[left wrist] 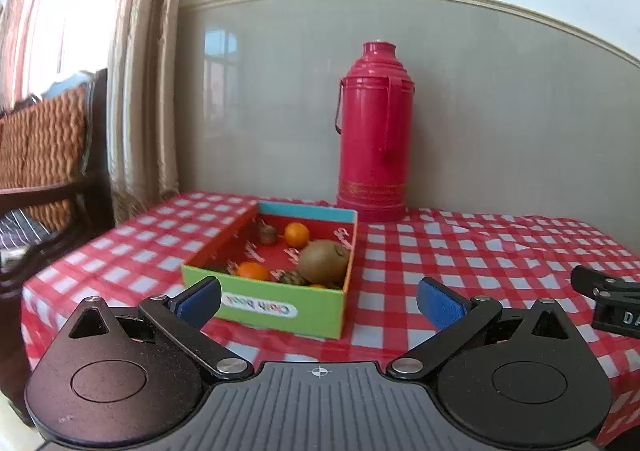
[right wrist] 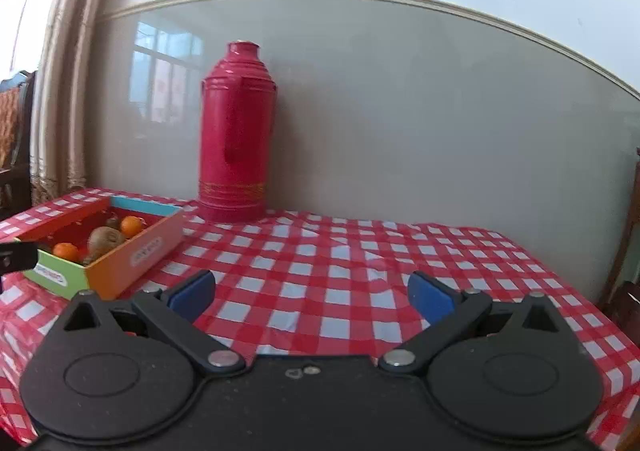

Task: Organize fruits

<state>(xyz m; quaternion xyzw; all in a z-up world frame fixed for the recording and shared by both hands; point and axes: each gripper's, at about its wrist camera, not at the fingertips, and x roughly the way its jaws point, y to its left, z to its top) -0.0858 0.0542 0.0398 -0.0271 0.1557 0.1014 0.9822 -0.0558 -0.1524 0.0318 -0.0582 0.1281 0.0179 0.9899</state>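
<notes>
A colourful cardboard box (left wrist: 280,307) stands on the checked table, just beyond my left gripper (left wrist: 320,301). Inside lie a brown kiwi (left wrist: 323,261), two oranges (left wrist: 297,234) (left wrist: 253,271) and small brown fruits (left wrist: 267,236). The left gripper is open and empty, its blue pads (left wrist: 200,301) level with the box's front wall. In the right wrist view the box (right wrist: 132,255) sits at the left with the kiwi (right wrist: 106,241) and an orange (right wrist: 131,226). My right gripper (right wrist: 312,297) is open and empty over bare cloth, right of the box.
A tall red thermos (left wrist: 372,131) stands against the wall behind the box; it also shows in the right wrist view (right wrist: 237,135). The red-and-white tablecloth (right wrist: 340,255) covers the table. A chair (left wrist: 44,155) and curtain are at the left. The right gripper's body (left wrist: 612,303) shows at the right.
</notes>
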